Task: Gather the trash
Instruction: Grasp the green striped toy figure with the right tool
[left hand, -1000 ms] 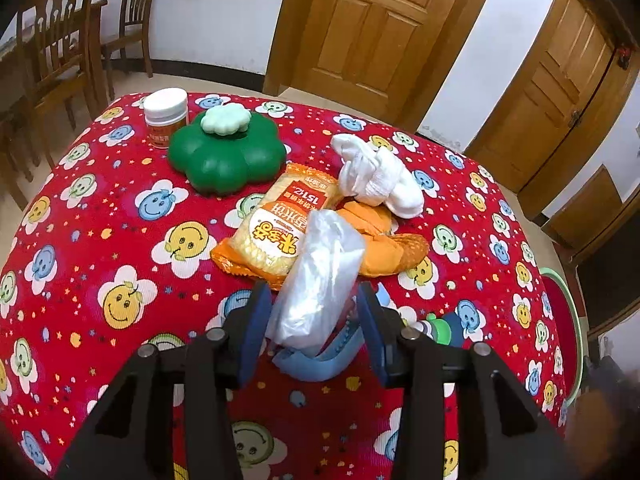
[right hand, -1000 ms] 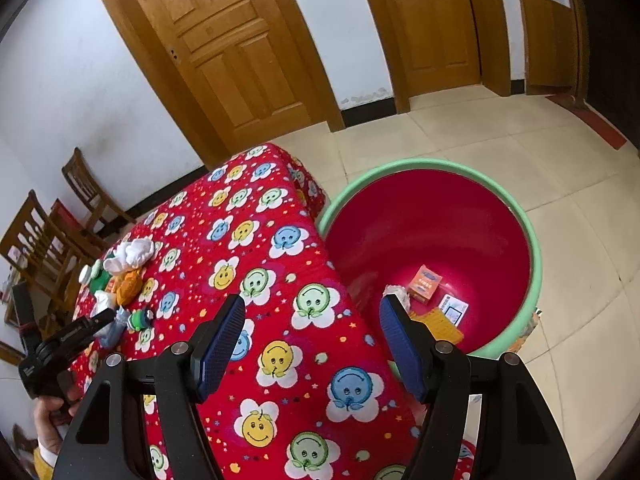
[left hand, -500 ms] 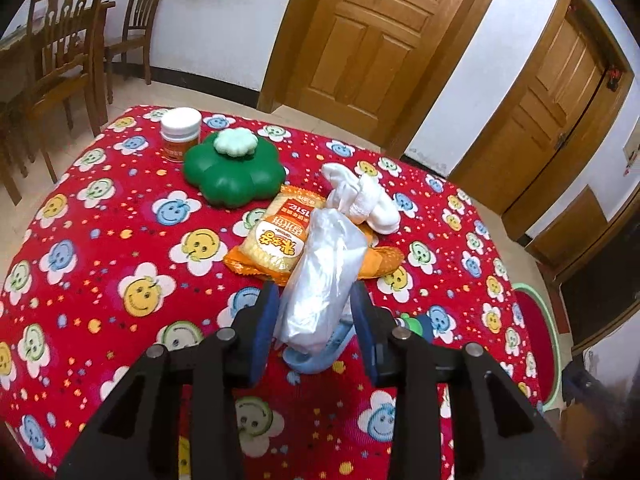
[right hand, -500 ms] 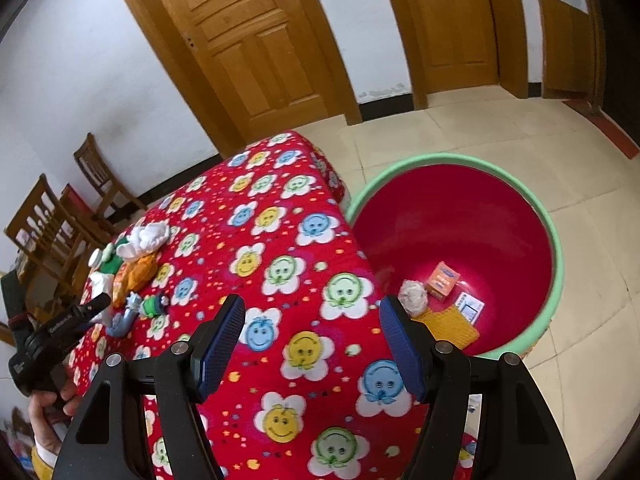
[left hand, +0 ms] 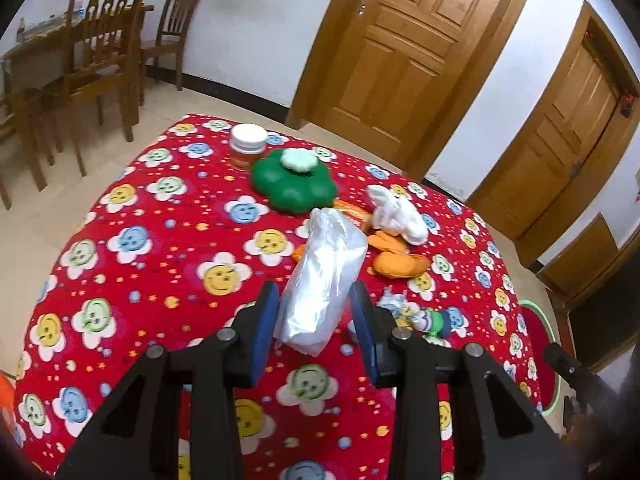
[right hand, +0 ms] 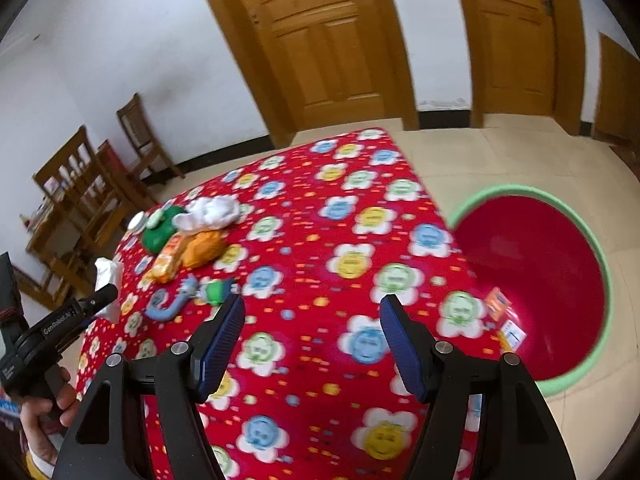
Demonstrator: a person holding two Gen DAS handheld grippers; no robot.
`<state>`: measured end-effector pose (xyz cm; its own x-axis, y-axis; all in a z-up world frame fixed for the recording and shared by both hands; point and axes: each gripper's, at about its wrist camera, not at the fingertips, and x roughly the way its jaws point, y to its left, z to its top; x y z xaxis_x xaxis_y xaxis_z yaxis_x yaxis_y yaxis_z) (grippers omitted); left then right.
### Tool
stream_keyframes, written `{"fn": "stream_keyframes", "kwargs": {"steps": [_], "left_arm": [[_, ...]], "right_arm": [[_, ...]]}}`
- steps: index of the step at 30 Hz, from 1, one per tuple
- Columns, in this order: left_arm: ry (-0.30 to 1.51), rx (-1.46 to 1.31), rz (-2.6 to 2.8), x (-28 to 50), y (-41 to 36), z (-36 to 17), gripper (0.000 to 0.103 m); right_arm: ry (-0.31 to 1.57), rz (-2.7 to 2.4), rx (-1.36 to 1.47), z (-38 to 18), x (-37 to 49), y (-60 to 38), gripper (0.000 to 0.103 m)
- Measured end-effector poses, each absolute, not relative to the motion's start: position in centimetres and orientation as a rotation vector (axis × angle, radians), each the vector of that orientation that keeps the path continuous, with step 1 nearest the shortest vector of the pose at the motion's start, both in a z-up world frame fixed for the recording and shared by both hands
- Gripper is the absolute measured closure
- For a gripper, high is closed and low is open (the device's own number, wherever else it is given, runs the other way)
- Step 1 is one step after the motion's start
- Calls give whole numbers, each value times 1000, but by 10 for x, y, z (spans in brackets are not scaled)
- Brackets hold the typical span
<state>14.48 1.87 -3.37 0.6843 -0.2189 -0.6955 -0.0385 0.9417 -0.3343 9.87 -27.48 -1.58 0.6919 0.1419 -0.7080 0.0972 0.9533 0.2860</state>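
Note:
My left gripper (left hand: 314,312) is shut on a crumpled clear plastic bag (left hand: 324,276) and holds it above the red flower-print tablecloth (left hand: 132,280). In the right wrist view the same bag (right hand: 108,276) shows at the far left, sticking out of the left gripper (right hand: 105,294), which a hand (right hand: 48,412) carries. My right gripper (right hand: 312,320) hangs open and empty over the cloth. On the floor to its right stands a red basin with a green rim (right hand: 600,256); an orange packet (right hand: 498,302) lies inside.
On the table lie a green flower-shaped box (left hand: 294,186), a white-lidded jar (left hand: 248,146), a white crumpled cloth (left hand: 394,214), orange wrappers (left hand: 396,262), a snack pack (right hand: 168,260) and a blue piece (right hand: 168,310). Wooden chairs (left hand: 100,60) stand beyond; doors line the wall.
The left gripper's jaws narrowed onto the bag and lifted it up and back from the pile. The right gripper swung left, from over the basin's edge to over the table.

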Motion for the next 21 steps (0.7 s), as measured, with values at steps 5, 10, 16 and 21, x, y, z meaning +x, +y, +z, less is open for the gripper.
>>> {"fn": "stream_keyframes", "kwargs": {"steps": [5,10,16,21], "left_arm": [[814,-356,-69,141,32,-40,66],[826,-374,-51,141,42,-49,66],[825,-388,-35,141,49,-56,66],[826,-387,-32,141,51,-61,66]], "right_arm": [[832,77,274,-21,117,-245,32],[869,122,224,-31,134,-217,32],[923,155,147,-49,157,-188,32],[950,163,115,-62,170,-174,32]]}}
